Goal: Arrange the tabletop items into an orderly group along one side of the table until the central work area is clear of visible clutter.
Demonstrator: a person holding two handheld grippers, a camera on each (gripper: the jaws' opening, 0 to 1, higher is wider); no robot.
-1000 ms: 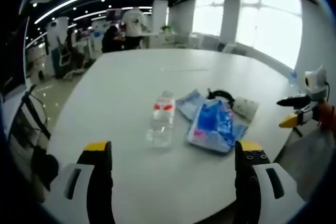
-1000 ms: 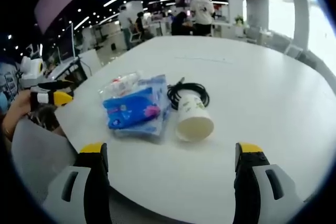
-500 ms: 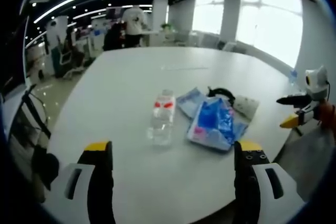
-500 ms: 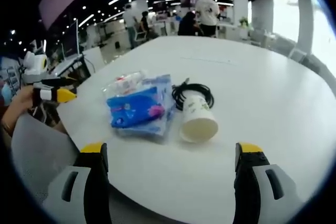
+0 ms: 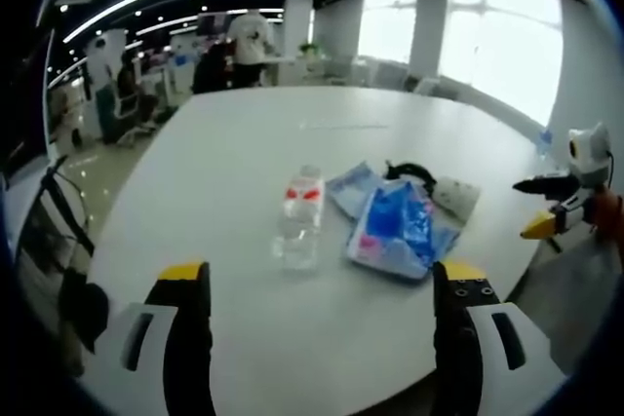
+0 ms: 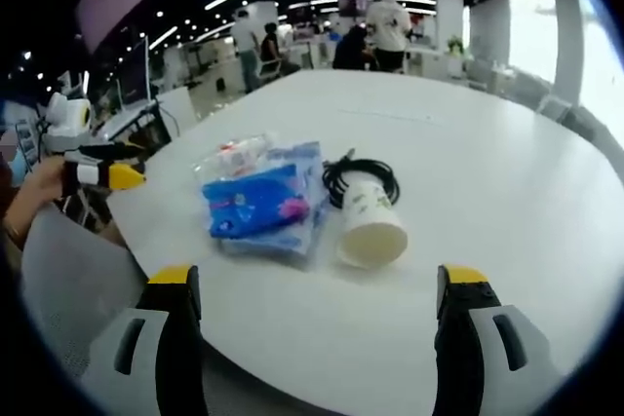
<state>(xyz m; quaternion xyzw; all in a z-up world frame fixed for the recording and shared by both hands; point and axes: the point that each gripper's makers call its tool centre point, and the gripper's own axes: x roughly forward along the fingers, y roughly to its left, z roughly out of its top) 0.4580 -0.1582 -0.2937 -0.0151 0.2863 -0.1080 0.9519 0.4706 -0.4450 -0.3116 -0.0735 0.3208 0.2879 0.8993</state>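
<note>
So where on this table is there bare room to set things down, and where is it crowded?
The table is bare beyond the cluster and right of the paper cup in the right gripper view. Crowded: the water bottle, blue packet, black cable and cup bunch together near the front edge.

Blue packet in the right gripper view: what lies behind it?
Behind the blue packet lies a clear plastic bottle on its side, its lower part covered by the packet. A coiled black cable sits beside them, partly hidden behind the tipped paper cup.
</note>
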